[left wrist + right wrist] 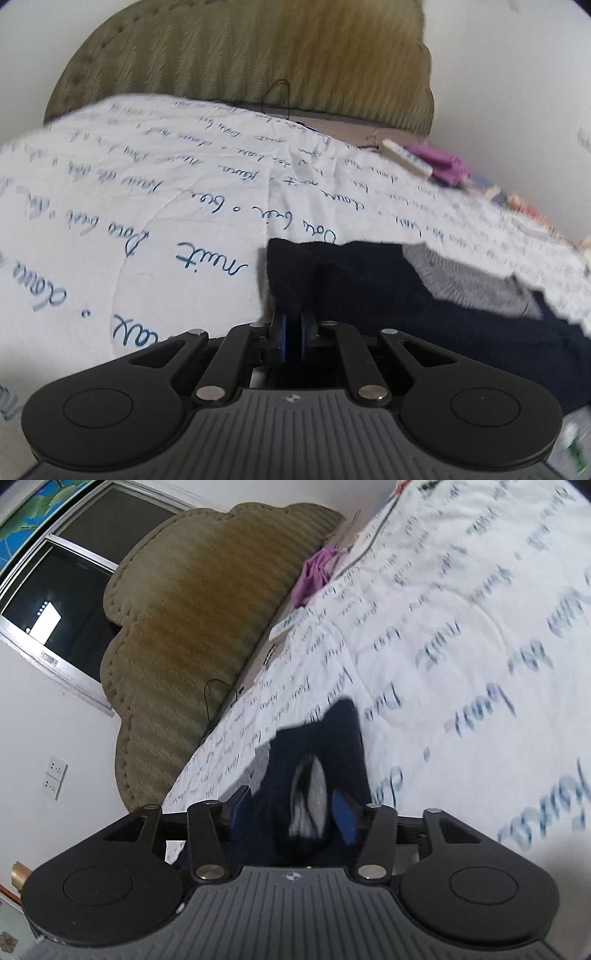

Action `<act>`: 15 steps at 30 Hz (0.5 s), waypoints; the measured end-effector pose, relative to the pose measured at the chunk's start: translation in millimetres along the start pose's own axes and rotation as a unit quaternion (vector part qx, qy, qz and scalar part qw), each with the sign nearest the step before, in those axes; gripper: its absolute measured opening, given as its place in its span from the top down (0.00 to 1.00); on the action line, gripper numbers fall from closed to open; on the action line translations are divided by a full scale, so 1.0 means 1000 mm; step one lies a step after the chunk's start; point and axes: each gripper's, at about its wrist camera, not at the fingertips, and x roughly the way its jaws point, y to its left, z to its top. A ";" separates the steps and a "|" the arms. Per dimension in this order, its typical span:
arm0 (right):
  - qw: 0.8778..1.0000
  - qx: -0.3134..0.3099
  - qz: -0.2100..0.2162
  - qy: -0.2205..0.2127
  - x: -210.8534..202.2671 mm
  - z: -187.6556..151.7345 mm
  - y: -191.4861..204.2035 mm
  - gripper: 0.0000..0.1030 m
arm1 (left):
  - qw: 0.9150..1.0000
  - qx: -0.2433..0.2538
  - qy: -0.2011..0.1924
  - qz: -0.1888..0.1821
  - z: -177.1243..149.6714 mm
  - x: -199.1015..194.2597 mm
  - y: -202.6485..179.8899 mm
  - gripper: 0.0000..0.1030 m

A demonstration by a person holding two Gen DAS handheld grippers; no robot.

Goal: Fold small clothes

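1. White bedding covers the bed: a quilt (pixel 147 192) printed with blue handwriting, with an olive-green padded headboard (pixel 240 55) behind it against a pale wall.
2. A dark navy garment (pixel 406 314) lies on the quilt; it has a grey part with a soft knitted look (pixel 480 280). In the left wrist view the quilt's edge lies over its far side, so only the near part is seen.
3. The left claw (pixel 291 332) has its blue pads (pixel 282 328) pressed nearly together, and a corner of the navy garment is pinched between them.
4. In the right wrist view the garment (pixel 343 731) runs from the quilt down between the fingers, and a grey and white part (pixel 312 794) sits in the gap, blurred.
5. The right claw (pixel 291 812) stands wide, its blue pads (pixel 343 816) well apart on either side of the cloth. I cannot tell if either pad touches it.
6. Only the right wrist view shows a dark window (pixel 62 598) with a metal frame and two wall sockets (pixel 54 777) beside the headboard.
7. Both views show a purple cloth (pixel 443 166) and a white remote (pixel 406 157) near the head of the bed; a thin black cable (pixel 275 96) is seen against the headboard.
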 end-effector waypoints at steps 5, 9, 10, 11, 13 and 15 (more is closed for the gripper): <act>0.998 -0.042 -0.023 0.041 0.026 0.015 0.013 0.50 | 0.999 -0.030 -0.003 -0.019 0.000 0.001 0.010 0.93; 0.993 -0.082 -0.052 0.069 0.046 0.015 0.018 0.49 | 1.000 -0.017 -0.007 -0.008 -0.002 0.001 0.005 0.93; 0.992 -0.087 -0.053 0.069 0.048 0.015 0.018 0.49 | 1.000 -0.011 -0.008 -0.003 -0.002 0.001 0.002 0.93; 0.992 -0.090 -0.053 0.068 0.050 0.015 0.019 0.49 | 1.000 -0.004 -0.009 0.002 -0.003 0.001 0.000 0.93; 0.990 -0.101 -0.061 0.071 0.054 0.016 0.022 0.50 | 1.000 0.011 -0.011 0.014 -0.004 0.001 -0.005 0.93; 0.988 -0.123 -0.073 0.059 0.051 0.020 0.031 0.49 | 0.999 0.022 -0.013 0.023 -0.005 0.001 -0.009 0.93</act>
